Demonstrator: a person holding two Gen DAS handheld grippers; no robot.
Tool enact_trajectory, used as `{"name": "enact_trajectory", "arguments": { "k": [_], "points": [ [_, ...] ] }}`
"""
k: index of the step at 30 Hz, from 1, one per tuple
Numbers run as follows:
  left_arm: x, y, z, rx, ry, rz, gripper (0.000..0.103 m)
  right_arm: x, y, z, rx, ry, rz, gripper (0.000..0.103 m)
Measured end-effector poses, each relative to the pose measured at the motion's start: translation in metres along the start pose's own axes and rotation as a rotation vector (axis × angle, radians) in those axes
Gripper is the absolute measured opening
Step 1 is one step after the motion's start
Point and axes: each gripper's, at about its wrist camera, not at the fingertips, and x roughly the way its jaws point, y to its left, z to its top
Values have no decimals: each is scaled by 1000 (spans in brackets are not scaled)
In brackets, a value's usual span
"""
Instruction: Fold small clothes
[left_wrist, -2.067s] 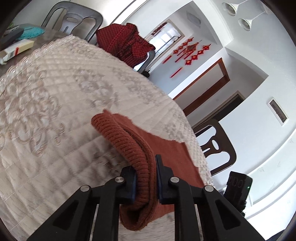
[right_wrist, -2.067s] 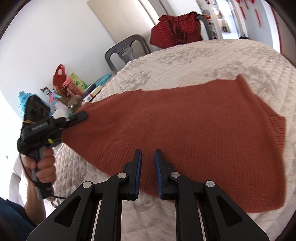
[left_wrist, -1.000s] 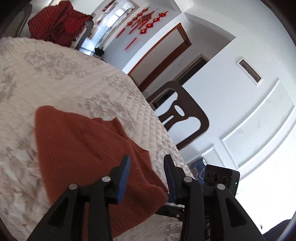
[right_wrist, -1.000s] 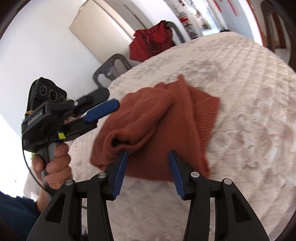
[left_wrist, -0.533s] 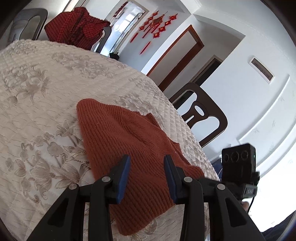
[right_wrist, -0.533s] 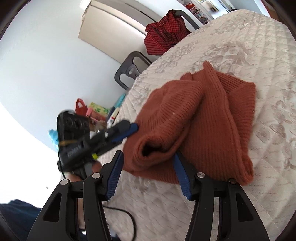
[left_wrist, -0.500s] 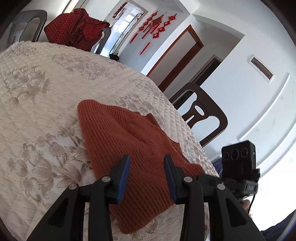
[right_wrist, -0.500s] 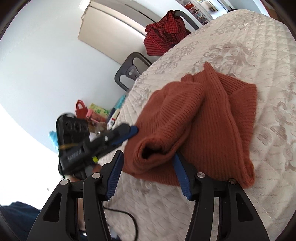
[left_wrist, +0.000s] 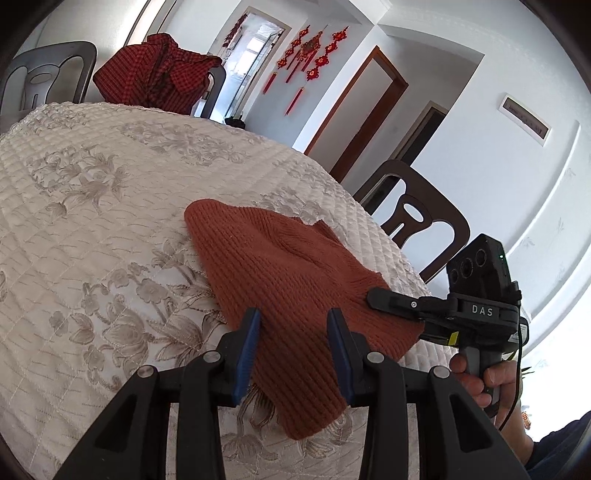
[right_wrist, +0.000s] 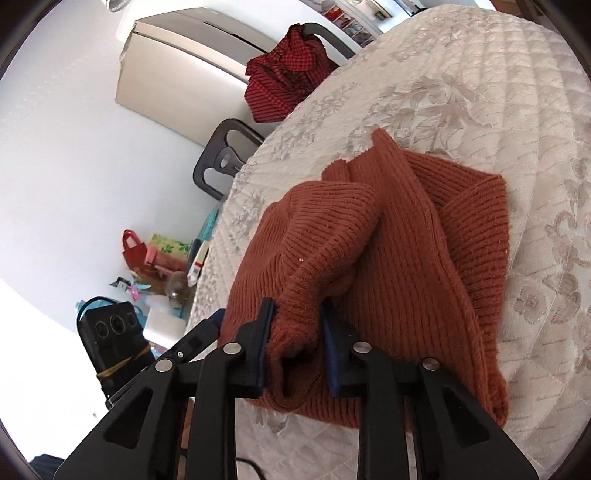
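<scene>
2 grippers at work over 1 rust-red knit garment (left_wrist: 280, 273), lying part-folded on a quilted cream tablecloth (left_wrist: 92, 206) near the table's edge.

Right gripper (right_wrist: 297, 325): jaws closing, a rolled fold of the knit bunched between the blue pads (right_wrist: 267, 332), which look to be pressing into it already. Same gripper seen from the left wrist view as a black finger laid against the garment's right corner (left_wrist: 391, 299), a hand (left_wrist: 480, 380) wrapped round its handle.

Left gripper (left_wrist: 293, 332): jaws apart, hovering just above the garment's near edge, cloth showing in the gap but no pad touching it. Nothing held there.

Outward from the tools: garment doubled over on itself, 1 thick fold raised along the middle, a ribbed band (right_wrist: 476, 229) lying flat on the far side, a loose corner (right_wrist: 495, 398) trailing toward the near edge. Farther off, a red checked cloth (left_wrist: 155, 74) draped over a chair (left_wrist: 40, 74) beyond the table, 1 dark wooden chair (left_wrist: 417, 221) to the right, clutter of bags and bottles (right_wrist: 159, 258) off the table's left side.

Step in hand, by the look of it: taking hold of the raised fold for a further fold across the body. Next move likely calls for a firm pinch through all layers, a lift clear of the tablecloth, then a carry over the flat part without dragging the lower layer; left gripper free to pin or catch the near edge. Thick, springy knit, so likely to slip or unroll under a shallow grip.
</scene>
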Motion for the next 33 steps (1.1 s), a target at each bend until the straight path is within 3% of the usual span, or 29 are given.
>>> {"name": "enact_trajectory", "arguments": {
  "k": [7,11,16,26,30,33],
  "points": [
    [10,-25,11,74,-6,-31,40,-40,23,13,-126,-119,-35,19],
    [26,-37,3,116,38,-34,40,-60,9,10,-134,-166,-97,19],
    [29,-48,-3,153,39,-18,41,-45,-34,-5,-40,-96,-175,19],
    [27,-52,-3,154,47,-18,41,-63,-14,-2,-126,-151,-171,18],
    [27,-56,-6,171,50,-14,41,-59,-28,-8,-102,-132,-209,17],
    [26,-57,-5,179,55,-10,41,-62,-35,-15,-78,-143,-189,17]
  ]
}}
